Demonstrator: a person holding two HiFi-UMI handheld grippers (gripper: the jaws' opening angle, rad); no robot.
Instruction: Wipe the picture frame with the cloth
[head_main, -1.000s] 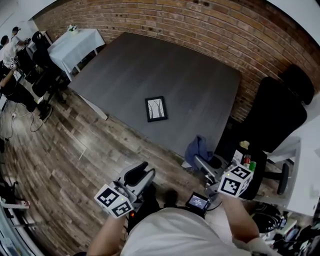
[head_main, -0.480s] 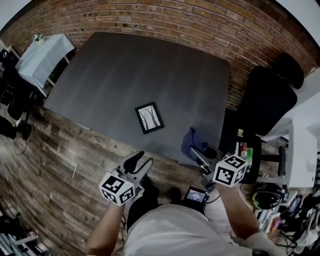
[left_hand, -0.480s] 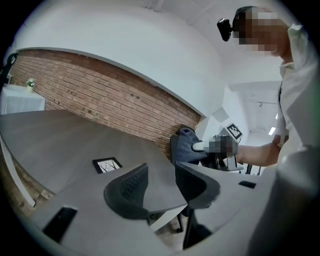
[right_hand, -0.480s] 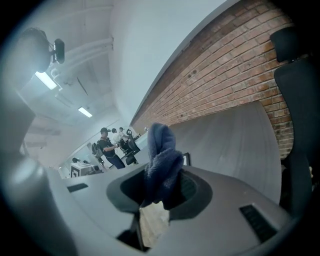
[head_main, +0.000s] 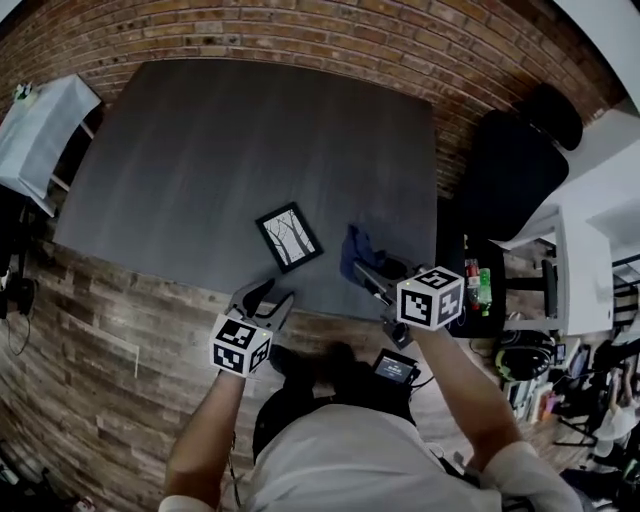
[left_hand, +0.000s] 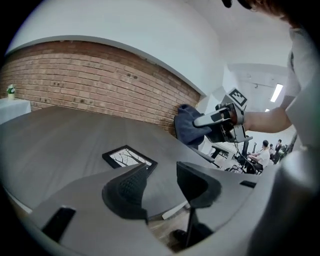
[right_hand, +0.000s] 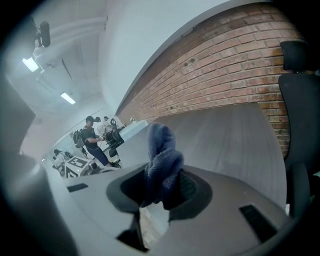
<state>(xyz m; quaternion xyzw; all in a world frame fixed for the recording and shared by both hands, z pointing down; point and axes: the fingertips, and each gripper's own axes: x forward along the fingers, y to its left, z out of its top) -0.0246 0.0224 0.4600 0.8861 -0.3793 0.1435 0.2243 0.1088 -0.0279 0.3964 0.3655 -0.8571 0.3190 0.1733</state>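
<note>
Head view: the small black rectangular picture frame (head_main: 289, 237) lies flat near the near edge of the dark grey table (head_main: 250, 140), and my left gripper (head_main: 272, 293) hangs just off that edge.

Left gripper view: its jaws are opening, with nothing between them.

Right gripper view: my right gripper (right_hand: 161, 183) is clamped on the fuzzy blue cloth (right_hand: 162, 150).

**Dark table, one frame**

A wide, dark grey table (head_main: 200, 140) fills the middle of the head view, and its top is matt and faintly streaked. Its far edge runs along a brick wall (head_main: 300, 35), and its near edge meets the wood floor (head_main: 110, 330). One black frame (head_main: 289, 237) lies flat on the table, close to the near edge and nearer the right corner than the left. It sits skewed to that edge, face up, showing bare trees on a pale ground.
</note>
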